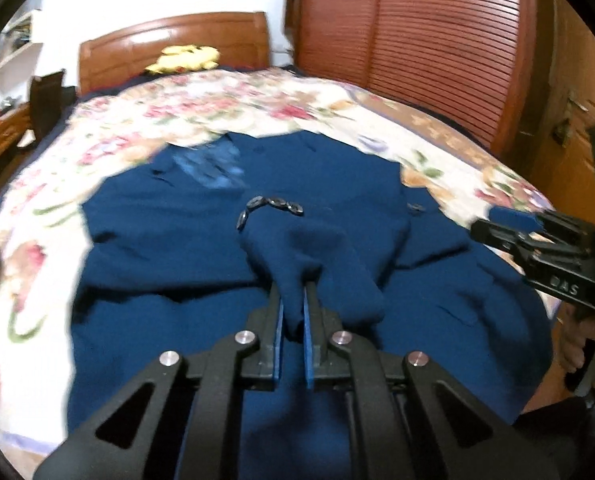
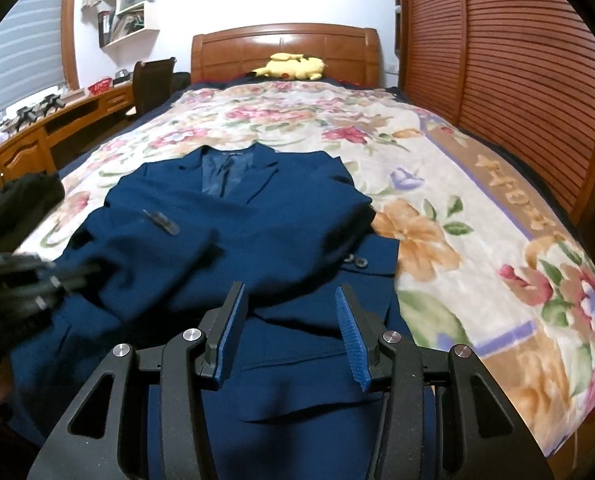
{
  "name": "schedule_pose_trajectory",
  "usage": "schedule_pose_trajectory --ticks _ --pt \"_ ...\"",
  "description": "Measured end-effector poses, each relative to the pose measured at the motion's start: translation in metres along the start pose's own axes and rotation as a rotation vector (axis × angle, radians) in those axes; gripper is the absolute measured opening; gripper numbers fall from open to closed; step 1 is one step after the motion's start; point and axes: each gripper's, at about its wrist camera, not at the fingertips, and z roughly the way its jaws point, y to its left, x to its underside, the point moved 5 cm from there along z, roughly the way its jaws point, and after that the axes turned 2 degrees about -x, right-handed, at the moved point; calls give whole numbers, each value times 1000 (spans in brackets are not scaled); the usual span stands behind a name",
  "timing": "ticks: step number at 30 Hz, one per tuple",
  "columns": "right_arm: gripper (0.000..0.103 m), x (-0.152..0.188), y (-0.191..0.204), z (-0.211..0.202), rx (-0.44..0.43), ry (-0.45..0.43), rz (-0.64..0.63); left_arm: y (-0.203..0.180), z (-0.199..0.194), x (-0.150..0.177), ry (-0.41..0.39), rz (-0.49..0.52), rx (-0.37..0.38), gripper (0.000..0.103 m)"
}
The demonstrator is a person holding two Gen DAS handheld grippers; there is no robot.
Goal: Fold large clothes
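Blazer (image 2: 233,248) lies face-up on floral blanket (image 2: 437,184), ahead of both jaws; one sleeve (image 1: 297,248) already crossing the chest, other sleeve and body folds left, I judge. Left gripper (image 1: 293,304) clenched on sleeve cuff. Right gripper (image 2: 289,312) spread wide, holding nothing, hovering over hem.

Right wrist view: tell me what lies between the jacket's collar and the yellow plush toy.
In the right wrist view, only the floral blanket lies between the jacket collar and the yellow plush toy; nothing else rests on that stretch.
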Motion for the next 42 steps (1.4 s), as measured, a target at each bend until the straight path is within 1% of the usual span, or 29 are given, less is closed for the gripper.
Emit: schedule_pose_trajectory --ticks 3,5,7,11,13,15,16,19,21,24,26,29,34,38,42 --pt "46 1 0 1 9 4 -7 30 -5 0 1 -51 -30 5" --pt "46 2 -1 2 12 6 -11 45 -6 5 11 -64 -47 5" --pt "46 4 -1 2 14 9 -18 52 -4 13 30 -63 -61 5" --pt "46 8 -1 3 22 16 -34 56 -5 26 69 -20 -86 12" --pt "46 8 -2 4 23 18 -33 54 -7 27 71 4 -96 17" --pt "46 9 -1 5 21 22 -31 54 -13 27 50 25 -113 26" --pt "46 9 -1 7 18 23 -31 54 -16 26 40 29 -112 28" --pt "46 9 5 10 13 31 -38 50 -21 24 14 25 -77 32" --pt "46 9 10 13 11 34 -47 46 -19 25 18 21 -46 34" --pt "46 9 19 15 0 32 -59 40 -5 29 55 24 -27 36" --pt "46 9 23 16 -3 33 -69 34 7 31 81 47 -34 38" --pt "46 9 29 20 -3 37 -84 27 20 32 94 80 -49 39" --pt "46 11 33 23 -3 45 -98 23 38 35 132 78 -47 39" --pt "46 13 33 25 2 57 -107 17 46 38 144 92 -48 40" --pt "46 15 33 26 7 64 -114 11 49 40 156 119 -38 43"
